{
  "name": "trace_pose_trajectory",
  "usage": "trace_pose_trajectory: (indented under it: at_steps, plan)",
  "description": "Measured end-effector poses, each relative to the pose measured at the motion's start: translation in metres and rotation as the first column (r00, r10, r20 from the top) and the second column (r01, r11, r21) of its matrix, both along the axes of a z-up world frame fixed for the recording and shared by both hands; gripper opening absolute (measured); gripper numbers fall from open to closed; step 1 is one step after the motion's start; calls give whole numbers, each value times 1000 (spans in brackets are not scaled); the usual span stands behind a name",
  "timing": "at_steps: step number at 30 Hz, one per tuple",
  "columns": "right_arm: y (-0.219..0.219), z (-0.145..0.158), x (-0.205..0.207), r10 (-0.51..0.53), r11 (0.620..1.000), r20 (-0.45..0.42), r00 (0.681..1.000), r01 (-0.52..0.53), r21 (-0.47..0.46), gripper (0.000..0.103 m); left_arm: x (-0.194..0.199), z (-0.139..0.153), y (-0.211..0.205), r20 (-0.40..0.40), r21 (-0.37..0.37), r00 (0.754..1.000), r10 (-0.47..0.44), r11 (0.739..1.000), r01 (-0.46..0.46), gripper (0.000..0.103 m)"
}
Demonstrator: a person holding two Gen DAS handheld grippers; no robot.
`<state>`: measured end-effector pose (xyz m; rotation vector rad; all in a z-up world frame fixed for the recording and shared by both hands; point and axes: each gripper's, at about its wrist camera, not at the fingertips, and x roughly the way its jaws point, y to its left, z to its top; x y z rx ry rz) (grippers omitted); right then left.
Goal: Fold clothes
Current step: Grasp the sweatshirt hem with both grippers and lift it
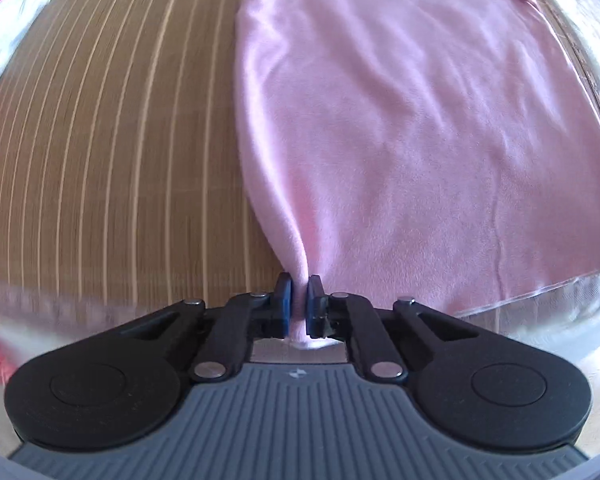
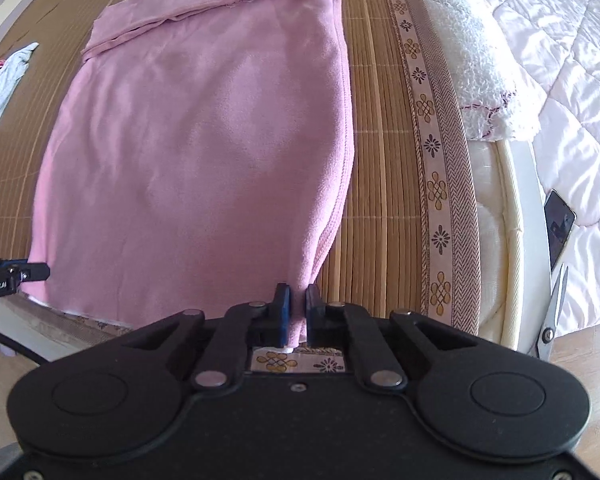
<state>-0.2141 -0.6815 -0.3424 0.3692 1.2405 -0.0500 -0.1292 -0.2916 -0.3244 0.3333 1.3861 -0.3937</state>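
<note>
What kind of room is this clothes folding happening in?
Most likely a bedroom: a pink garment lies on a bed covered with a bamboo mat, beside a white quilted comforter and a fluffy white towel.

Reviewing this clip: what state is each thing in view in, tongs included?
Left tongs: shut on the pink garment's near left corner, which is pulled up into a twist.
Right tongs: shut on the garment's near right corner.
Pink garment: spread flat on the bamboo mat, far end folded over.
Scissors: closed, lying beside the mattress.
Phone: lying flat, screen dark.
</note>
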Motion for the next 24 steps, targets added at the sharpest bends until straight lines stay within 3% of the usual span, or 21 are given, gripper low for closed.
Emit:
trace_pose_trajectory:
  at_steps: [3, 6, 10, 13, 18, 21, 24]
  plan:
    - [-8, 11, -12, 40, 993, -34, 999, -36, 111, 8, -17, 17, 15, -47, 20, 999, 16, 1000, -15, 9]
    - [-12, 25, -17, 125, 978, -53, 991, -114, 176, 8, -19, 46, 22, -34, 0, 999, 41, 999, -41, 9]
    - [-39, 46, -1, 75, 941, 69, 995, -93, 327, 8, 13, 84, 15, 62, -55, 992, 106, 993, -102, 9]
    - [-56, 52, 33, 23, 947, 115, 993, -59, 316, 8, 47, 101, -1, 164, -91, 980, 112, 991, -98, 9]
    - [-77, 63, 90, -80, 948, 180, 980, 19, 319, 8, 105, 104, -34, 250, -166, 958, 137, 981, -97, 9]
    - [-80, 69, 114, -83, 953, 211, 974, 15, 303, 8, 154, 71, -91, 281, -191, 951, 130, 979, -78, 9]
    - [-87, 74, 136, -98, 960, 231, 968, 31, 277, 8, 184, 68, -105, 304, -198, 947, 103, 979, -43, 9]
